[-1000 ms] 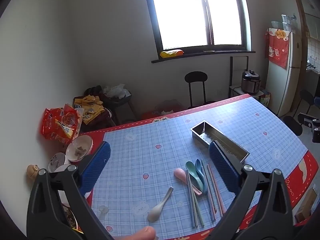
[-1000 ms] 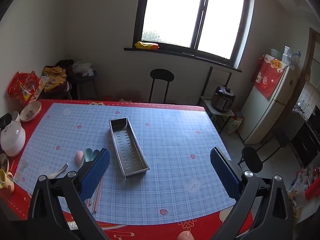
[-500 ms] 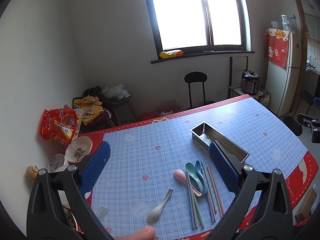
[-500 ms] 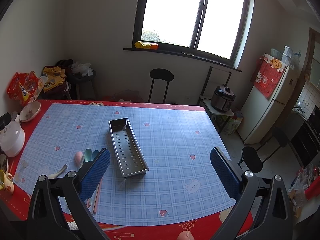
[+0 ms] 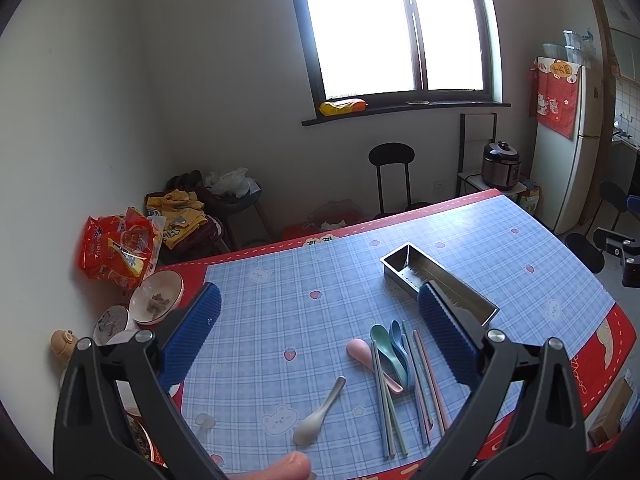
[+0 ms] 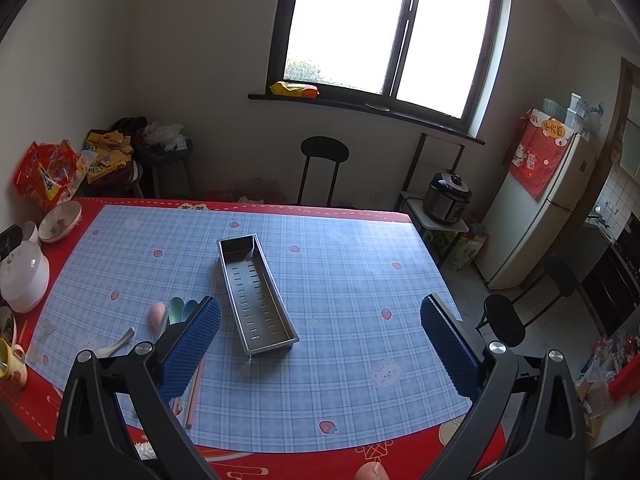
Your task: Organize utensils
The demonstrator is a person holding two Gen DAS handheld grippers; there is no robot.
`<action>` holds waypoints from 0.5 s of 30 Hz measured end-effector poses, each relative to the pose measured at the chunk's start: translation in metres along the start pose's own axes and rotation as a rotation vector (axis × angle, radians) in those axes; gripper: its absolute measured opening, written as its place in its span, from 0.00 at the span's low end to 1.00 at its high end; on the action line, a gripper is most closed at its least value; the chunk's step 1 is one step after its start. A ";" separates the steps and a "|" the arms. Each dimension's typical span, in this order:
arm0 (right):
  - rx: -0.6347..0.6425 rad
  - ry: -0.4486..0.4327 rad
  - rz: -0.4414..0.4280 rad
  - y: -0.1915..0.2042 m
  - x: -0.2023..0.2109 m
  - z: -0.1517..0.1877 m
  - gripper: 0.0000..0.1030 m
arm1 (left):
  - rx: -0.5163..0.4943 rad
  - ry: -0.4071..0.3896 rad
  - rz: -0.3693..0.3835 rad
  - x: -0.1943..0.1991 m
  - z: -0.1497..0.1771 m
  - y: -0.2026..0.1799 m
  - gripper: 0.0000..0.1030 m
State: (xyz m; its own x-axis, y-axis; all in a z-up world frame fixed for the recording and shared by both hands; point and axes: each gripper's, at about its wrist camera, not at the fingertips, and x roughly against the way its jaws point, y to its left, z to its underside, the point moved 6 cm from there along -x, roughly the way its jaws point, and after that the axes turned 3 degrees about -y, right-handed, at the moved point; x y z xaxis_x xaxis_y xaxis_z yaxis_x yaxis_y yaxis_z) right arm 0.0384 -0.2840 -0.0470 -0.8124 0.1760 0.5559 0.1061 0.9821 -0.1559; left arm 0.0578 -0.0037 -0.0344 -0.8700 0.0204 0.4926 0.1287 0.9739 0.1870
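A steel perforated tray (image 6: 256,292) lies empty in the middle of the blue checked table; it also shows in the left wrist view (image 5: 438,284). Left of it lie a pink spoon (image 5: 362,354), a green spoon (image 5: 382,338), a blue spoon (image 5: 398,340), several chopsticks (image 5: 426,376) and a white spoon (image 5: 318,416). My left gripper (image 5: 318,332) is open and empty, held above the utensils. My right gripper (image 6: 320,338) is open and empty, held above the tray's near end. Its left finger hides part of the chopsticks (image 6: 194,392).
Bowls (image 5: 156,298) and a red snack bag (image 5: 116,252) sit at the table's left edge, with a white lidded pot (image 6: 22,276) and a mug (image 6: 10,364). A black chair (image 6: 322,168), a rice cooker (image 6: 448,198) and a fridge (image 6: 540,208) stand beyond the table.
Both views have shifted only slightly. Both grippers stay open and nothing on the table has moved.
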 end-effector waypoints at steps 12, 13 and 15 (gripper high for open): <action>0.005 0.002 0.003 0.001 0.001 -0.001 0.95 | 0.004 -0.002 -0.001 -0.001 0.001 0.001 0.95; 0.005 0.002 0.004 0.001 0.001 -0.001 0.95 | 0.005 -0.002 -0.002 -0.001 0.001 0.001 0.95; 0.004 0.001 0.000 0.001 0.001 -0.002 0.95 | 0.008 -0.003 0.000 -0.001 0.001 0.002 0.95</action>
State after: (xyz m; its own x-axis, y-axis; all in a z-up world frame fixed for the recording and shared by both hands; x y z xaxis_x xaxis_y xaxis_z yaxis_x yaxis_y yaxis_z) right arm 0.0386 -0.2823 -0.0451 -0.8116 0.1764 0.5569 0.1043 0.9817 -0.1590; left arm 0.0581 -0.0020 -0.0354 -0.8716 0.0206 0.4897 0.1246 0.9756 0.1806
